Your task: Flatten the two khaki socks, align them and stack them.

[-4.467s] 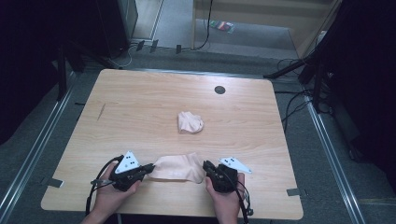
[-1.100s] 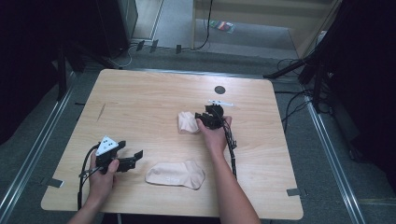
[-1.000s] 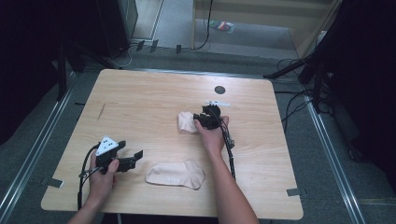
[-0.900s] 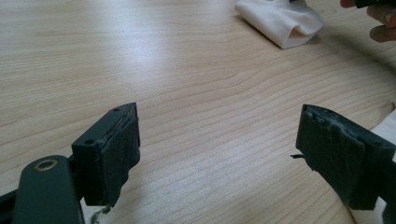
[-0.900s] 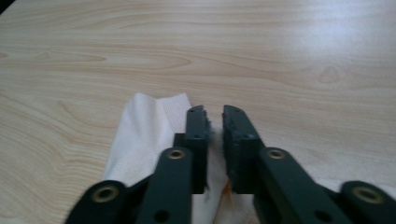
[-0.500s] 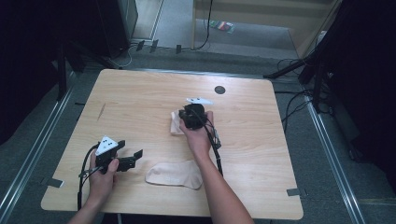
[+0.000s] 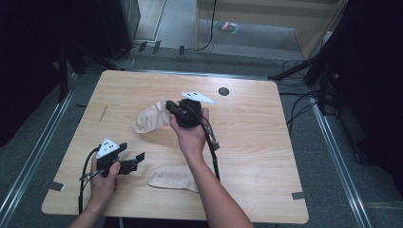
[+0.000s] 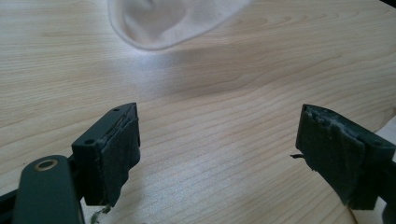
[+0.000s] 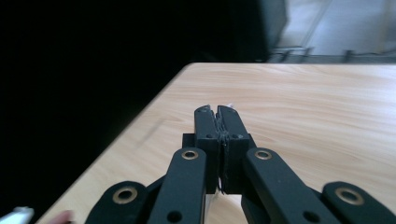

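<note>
1. Right gripper (image 7: 171,108) now up over the worktop's middle, jaws pressed shut on the second sock (image 7: 151,118), which hangs off the wood to its left; half a second ago still down on the sock.
2. In the right gripper view, jaws (image 9: 217,122) closed flat together, only a sliver of pale cloth visible at the tips.
3. Left gripper (image 7: 135,160) unmoved over the last second, resting low at the near left, jaws wide apart and holding nothing; bare wood between them in the left gripper view (image 8: 217,154).
4. First sock (image 7: 173,177) lying flat near the front edge, just right of the left gripper, shifted since 4.5 s ago, when both grippers were at its ends.
5. Judged meaning: second sock picked up, probably for laying out or pairing beside the first.
6. Worktop (image 7: 266,142) of pale wood grain, a small dark disc (image 7: 223,91) near the far edge.
7. Around it grey floor, metal rails, cables, dark surroundings.
</note>
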Tool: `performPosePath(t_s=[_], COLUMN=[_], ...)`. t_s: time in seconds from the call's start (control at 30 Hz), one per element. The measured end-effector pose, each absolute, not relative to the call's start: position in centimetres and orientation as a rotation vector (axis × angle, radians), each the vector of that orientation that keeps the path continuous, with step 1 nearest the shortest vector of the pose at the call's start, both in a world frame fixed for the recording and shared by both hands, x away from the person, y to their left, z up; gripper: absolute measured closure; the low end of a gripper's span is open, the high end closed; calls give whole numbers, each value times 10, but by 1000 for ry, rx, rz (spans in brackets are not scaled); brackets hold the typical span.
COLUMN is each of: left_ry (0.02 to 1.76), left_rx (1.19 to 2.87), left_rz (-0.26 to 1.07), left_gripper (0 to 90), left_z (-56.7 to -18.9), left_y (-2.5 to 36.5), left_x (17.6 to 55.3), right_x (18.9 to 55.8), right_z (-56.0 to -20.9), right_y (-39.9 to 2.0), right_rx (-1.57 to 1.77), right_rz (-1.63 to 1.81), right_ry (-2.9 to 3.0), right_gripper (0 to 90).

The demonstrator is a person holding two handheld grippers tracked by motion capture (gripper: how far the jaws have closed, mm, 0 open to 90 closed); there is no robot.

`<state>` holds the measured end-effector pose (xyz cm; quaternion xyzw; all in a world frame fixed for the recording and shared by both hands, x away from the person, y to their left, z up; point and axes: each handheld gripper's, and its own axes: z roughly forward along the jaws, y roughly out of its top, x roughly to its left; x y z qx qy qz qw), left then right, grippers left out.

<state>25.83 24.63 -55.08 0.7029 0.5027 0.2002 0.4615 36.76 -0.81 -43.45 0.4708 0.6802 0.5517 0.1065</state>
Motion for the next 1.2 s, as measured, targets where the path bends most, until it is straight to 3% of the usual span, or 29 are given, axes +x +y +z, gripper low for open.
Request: performPosePath(t_s=[0.07,0.23,0.27,0.3,0.33,0.43,0.73,1.2], left_ry=[1239,1245,1245,1245,1254,1266,1281,1326], left_rx=[1729,1729,1727,1727,1724,1724,1780,1812], left_rz=[490,488,487,487,489,492,587,601], left_gripper=[146,147,149,152,159,225,300,330], left_z=[-551,-551,-551,-551,-551,-551,-540,-534], left_y=[246,246,246,246,246,246,229,203], left_x=[258,259,259,259,259,260,280,331], right_x=[370,382,387,387,389,389,384,386], right_z=[-443,-503,-520,-520,-529,-532,-532,-538], right_y=[-17,-66,-85,-85,-98,-110,-116,-106], right_rx=[1429,1651,1717,1717,1769,1722,1665,1596], right_rz=[1604,1394,1348,1348,1305,1252,1251,1226], right_ry=[2010,1975,1958,1958,1953,1932,1945,1985], right_gripper=[887,870,811,811,712,651,547,561])
